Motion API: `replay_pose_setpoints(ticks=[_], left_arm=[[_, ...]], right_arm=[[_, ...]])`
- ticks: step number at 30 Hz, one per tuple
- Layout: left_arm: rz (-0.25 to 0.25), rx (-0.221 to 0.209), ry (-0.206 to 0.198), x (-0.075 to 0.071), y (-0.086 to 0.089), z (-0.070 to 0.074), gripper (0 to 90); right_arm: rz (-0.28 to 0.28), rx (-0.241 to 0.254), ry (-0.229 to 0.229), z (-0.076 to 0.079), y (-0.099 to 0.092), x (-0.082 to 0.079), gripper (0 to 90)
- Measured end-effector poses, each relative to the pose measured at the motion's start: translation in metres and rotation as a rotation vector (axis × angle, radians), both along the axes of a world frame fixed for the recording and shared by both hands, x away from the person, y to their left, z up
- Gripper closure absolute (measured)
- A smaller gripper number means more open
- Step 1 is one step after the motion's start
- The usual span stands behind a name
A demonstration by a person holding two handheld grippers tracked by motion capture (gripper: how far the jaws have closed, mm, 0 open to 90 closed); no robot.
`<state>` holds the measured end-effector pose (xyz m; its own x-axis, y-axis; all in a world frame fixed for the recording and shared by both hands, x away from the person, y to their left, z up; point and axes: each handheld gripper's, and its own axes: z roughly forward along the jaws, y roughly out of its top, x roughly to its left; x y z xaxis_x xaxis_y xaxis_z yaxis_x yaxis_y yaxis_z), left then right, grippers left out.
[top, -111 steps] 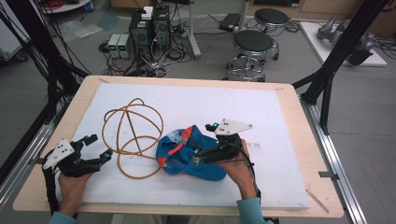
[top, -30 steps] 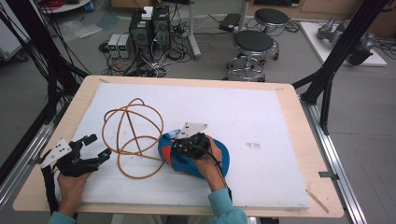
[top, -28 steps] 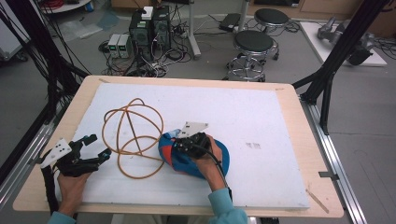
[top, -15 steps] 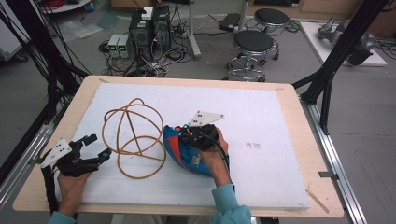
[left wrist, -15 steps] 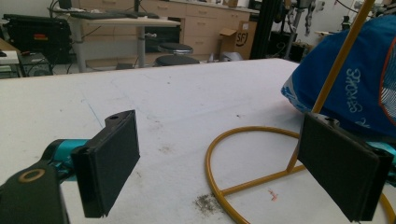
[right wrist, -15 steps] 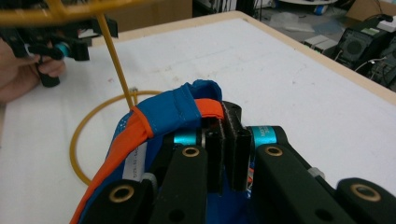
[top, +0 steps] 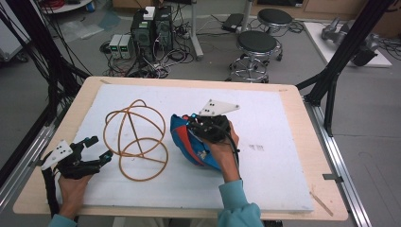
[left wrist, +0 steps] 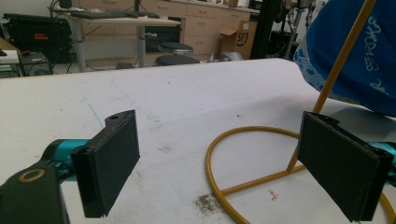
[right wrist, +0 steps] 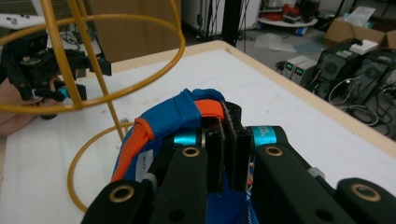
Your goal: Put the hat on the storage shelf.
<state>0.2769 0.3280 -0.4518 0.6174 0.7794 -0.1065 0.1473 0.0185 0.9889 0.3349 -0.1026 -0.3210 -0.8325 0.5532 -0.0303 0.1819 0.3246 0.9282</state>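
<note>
Your right tongs (right wrist: 227, 140) clamped on the blue fabric bag with orange trim (top: 189, 142), mid-desk beside the yellow wire-frame sphere (top: 136, 138), your left tongs (left wrist: 219, 163) gaping, empty, near its base ring.

1. We take this for a robotics or research lab: the white foam-topped wooden work table (top: 283, 118) stands inside a frame of black metal struts (top: 340, 66) on a grey floor.
2. At 11 o'clock beyond the table, black desktop computer towers (top: 151, 28) and small grey-white electronic boxes (top: 120, 45) sit on the floor amid tangled black cables (top: 161, 66).
3. At 1 o'clock we see two round black stools with chrome bases (top: 255, 47).
4. In the left gripper view, wooden drawer cabinets (left wrist: 205, 28) and a brown cardboard box (left wrist: 236, 39) line the far wall.
</note>
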Motion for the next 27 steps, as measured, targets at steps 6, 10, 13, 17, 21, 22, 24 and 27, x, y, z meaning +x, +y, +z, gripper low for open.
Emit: replay_pose_setpoints(ticks=[6, 10, 13, 17, 21, 22, 24, 27], left_arm=[[-0.001, -0.007, 0.003, 0.0, 0.001, 0.0, 13.4], [0.001, -0.005, 0.003, 0.0, 0.0, 0.0, 13.5], [0.0, -0.006, 0.002, 0.0, 0.0, 0.0, 13.5], [-0.001, -0.007, 0.004, 0.0, 0.001, 0.0, 13.5], [-0.001, -0.006, 0.003, 0.0, 0.001, 0.0, 13.4], [-0.001, -0.007, 0.003, 0.0, 0.001, 0.0, 13.4], [-0.001, -0.007, 0.003, 0.0, 0.001, 0.0, 13.4], [-0.001, -0.006, 0.002, 0.0, 0.001, 0.0, 13.4]], right_arm=[[-0.011, 0.031, -0.03, 0.02, -0.001, -0.001, 87.9], [-0.012, 0.043, -0.052, 0.031, 0.001, -0.002, 87.9], [-0.016, 0.056, -0.062, 0.037, 0.002, -0.002, 88.0], [-0.035, 0.061, -0.071, 0.044, 0.006, -0.002, 88.0], [-0.047, 0.066, -0.083, 0.049, 0.007, -0.001, 88.0], [-0.048, 0.07, -0.085, 0.051, 0.008, -0.001, 88.0], [-0.055, 0.077, -0.089, 0.054, 0.008, -0.001, 88.0], [-0.065, 0.085, -0.093, 0.058, 0.01, -0.002, 88.0]])
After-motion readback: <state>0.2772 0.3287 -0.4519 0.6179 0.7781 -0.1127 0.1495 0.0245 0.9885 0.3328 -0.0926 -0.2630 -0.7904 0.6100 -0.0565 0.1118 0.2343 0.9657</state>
